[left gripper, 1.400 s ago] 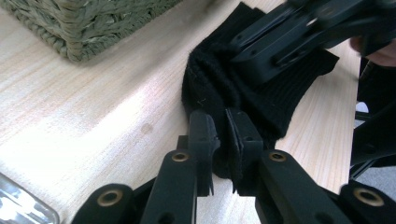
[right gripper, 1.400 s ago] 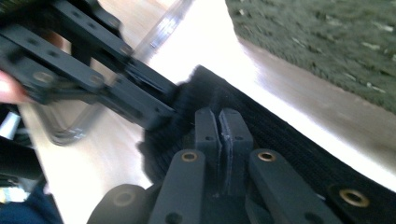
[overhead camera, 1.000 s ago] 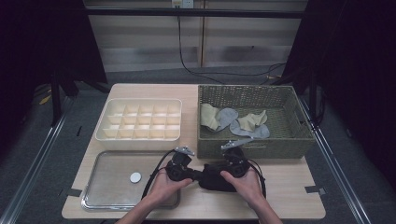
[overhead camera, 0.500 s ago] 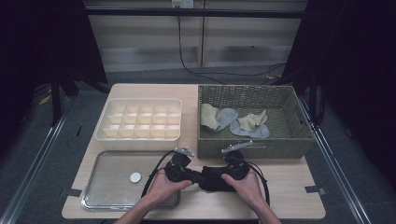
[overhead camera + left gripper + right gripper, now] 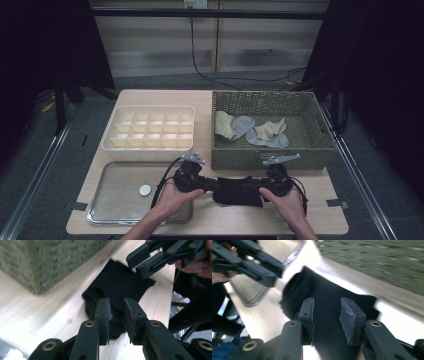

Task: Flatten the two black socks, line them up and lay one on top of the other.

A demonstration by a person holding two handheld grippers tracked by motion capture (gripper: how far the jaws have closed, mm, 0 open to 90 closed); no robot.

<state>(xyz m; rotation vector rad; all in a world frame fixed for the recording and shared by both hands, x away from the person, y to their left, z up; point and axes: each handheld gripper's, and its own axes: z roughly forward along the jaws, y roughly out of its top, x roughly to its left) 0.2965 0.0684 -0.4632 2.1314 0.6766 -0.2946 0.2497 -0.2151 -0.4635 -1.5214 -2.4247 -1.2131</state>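
A black ribbed sock [image 5: 239,191] lies flat on the wooden table [image 5: 320,210], in front of the basket and between my two grippers. My left gripper [image 5: 213,185] points right at its left end. In the left gripper view the jaws [image 5: 117,312] stand a little apart over the sock [image 5: 120,285], having just been closing; the pads [image 5: 104,312] do not press on it. My right gripper [image 5: 260,188] points left at the sock's right end. Its jaws [image 5: 326,315] have just been opening and stand apart above the sock [image 5: 324,297].
A green woven basket [image 5: 270,156] with several pale and grey socks [image 5: 250,129] stands right behind the grippers. A cream divider box [image 5: 150,127] sits at the back left. A metal tray [image 5: 115,210] with a small white disc [image 5: 145,190] lies at the front left.
My right hand and gripper have slid to the right, away from the left one. More of the black sock now shows between the two grippers. The left hand has stayed put.
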